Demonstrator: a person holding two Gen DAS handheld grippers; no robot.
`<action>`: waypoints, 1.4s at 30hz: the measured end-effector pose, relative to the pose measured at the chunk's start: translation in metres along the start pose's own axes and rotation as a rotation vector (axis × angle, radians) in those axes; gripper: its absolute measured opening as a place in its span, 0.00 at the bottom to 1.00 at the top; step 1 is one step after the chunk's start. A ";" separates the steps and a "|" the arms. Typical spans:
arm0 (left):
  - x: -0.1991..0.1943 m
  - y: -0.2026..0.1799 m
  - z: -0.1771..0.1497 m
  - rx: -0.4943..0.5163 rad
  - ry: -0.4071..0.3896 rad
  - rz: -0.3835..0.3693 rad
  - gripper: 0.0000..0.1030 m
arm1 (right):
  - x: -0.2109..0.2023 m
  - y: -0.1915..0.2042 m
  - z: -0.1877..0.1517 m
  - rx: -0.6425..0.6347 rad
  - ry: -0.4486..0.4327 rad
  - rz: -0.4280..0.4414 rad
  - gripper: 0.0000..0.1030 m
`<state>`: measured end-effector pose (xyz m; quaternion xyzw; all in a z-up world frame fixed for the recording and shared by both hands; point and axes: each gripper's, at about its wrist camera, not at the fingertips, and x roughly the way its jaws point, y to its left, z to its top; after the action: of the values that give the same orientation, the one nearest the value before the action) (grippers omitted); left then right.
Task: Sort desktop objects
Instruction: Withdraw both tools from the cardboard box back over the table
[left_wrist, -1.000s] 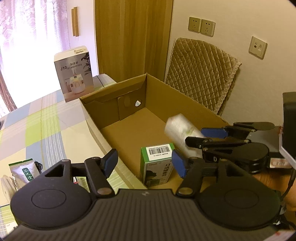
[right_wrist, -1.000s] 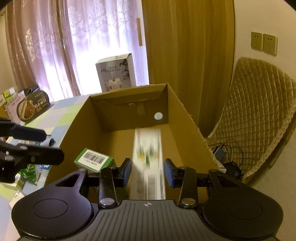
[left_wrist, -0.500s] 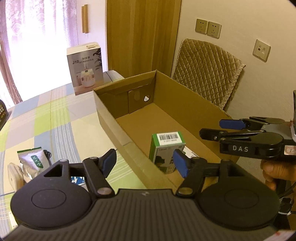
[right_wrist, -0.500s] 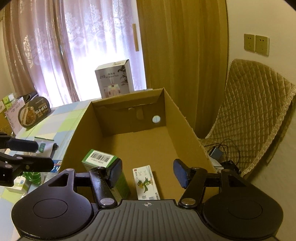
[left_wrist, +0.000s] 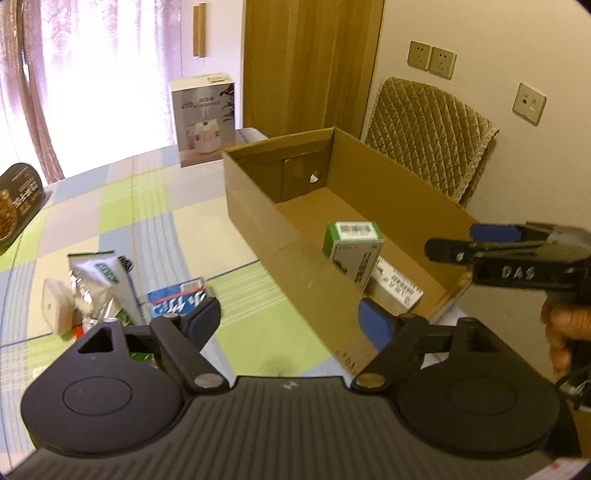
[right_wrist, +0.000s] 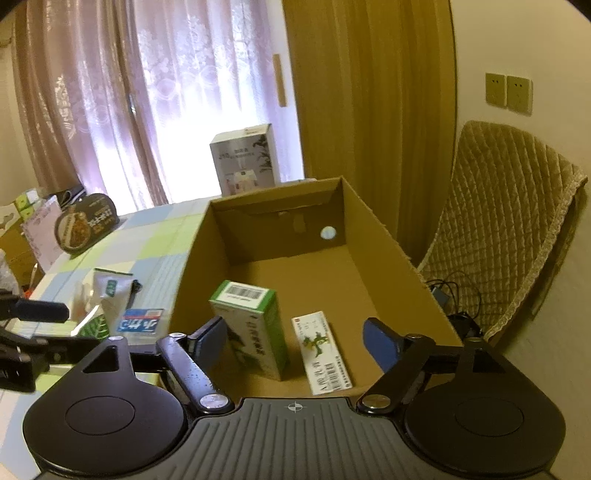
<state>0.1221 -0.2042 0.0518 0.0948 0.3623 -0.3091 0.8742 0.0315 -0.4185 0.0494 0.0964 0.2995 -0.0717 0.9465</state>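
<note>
An open cardboard box (left_wrist: 258, 210) (right_wrist: 373, 236) sits at the table's right end. Inside it a green-and-white carton (left_wrist: 352, 251) (right_wrist: 255, 332) stands upright, and a long white packet (left_wrist: 397, 286) (right_wrist: 321, 354) lies flat beside it. My left gripper (left_wrist: 291, 321) is open and empty over the checked cloth, left of the box. The right gripper (right_wrist: 295, 339) (left_wrist: 450, 239) is open and empty above the box's near end. A silver-green pouch (left_wrist: 99, 273) (right_wrist: 110, 291) and a blue packet (left_wrist: 177, 301) (right_wrist: 142, 321) lie in a small pile on the table.
A white appliance box (left_wrist: 203, 118) (right_wrist: 243, 158) stands beyond the cardboard box. A dark round-topped package (left_wrist: 18, 203) (right_wrist: 86, 225) leans at the far left. A quilted chair (left_wrist: 428, 133) and floor cables (right_wrist: 454, 295) lie right of the table. A hand (left_wrist: 565, 328) holds the right gripper.
The right gripper let go of the long white packet, which now lies flat in the box, then opened wide and drew back. My left gripper pulled back and left toward the pile.
</note>
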 end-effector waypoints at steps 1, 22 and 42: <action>-0.003 0.003 -0.004 -0.004 0.003 0.004 0.81 | -0.004 0.003 0.000 -0.002 -0.005 0.005 0.83; -0.081 0.089 -0.115 -0.120 0.061 0.197 0.98 | -0.044 0.099 -0.029 -0.118 -0.015 0.176 0.98; -0.096 0.147 -0.155 -0.184 0.093 0.239 0.98 | -0.014 0.167 -0.057 -0.288 0.072 0.320 0.98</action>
<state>0.0701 0.0177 -0.0019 0.0709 0.4156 -0.1633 0.8919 0.0206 -0.2421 0.0349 0.0089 0.3210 0.1264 0.9386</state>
